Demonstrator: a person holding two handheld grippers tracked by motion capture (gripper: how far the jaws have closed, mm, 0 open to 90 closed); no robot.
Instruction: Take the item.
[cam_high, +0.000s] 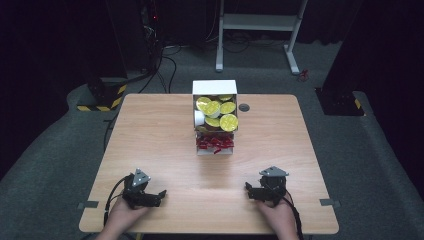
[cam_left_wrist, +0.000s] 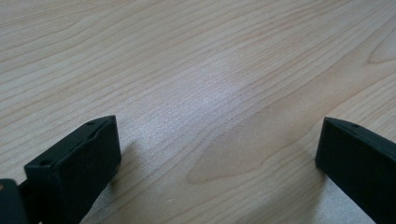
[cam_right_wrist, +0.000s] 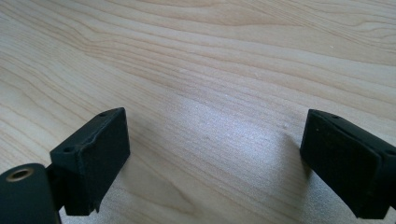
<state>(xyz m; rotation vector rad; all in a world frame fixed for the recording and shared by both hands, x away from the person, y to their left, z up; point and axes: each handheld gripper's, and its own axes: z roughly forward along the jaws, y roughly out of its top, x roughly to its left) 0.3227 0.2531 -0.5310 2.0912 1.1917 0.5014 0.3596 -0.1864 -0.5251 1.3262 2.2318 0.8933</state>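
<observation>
A white box (cam_high: 215, 89) stands at the far middle of the wooden table (cam_high: 150, 140), holding several yellow-lidded cups (cam_high: 220, 114). In front of it a small white tray (cam_high: 215, 150) holds red pieces (cam_high: 215, 143). My left gripper (cam_high: 159, 196) rests near the front left edge, held by a hand, pointing right. In the left gripper view its jaws stand wide apart over bare wood, left gripper (cam_left_wrist: 217, 149) open and empty. My right gripper (cam_high: 248, 189) rests near the front right edge, pointing left. The right gripper (cam_right_wrist: 215, 149) is open too, nothing between its jaws.
A small dark round grommet (cam_high: 244, 107) sits in the tabletop right of the box. Beyond the table stand a white desk frame (cam_high: 257, 30), dark equipment with cables (cam_high: 160, 55) and a black-and-yellow striped base (cam_high: 100, 102). Grey clips (cam_high: 88, 204) mark the table's front corners.
</observation>
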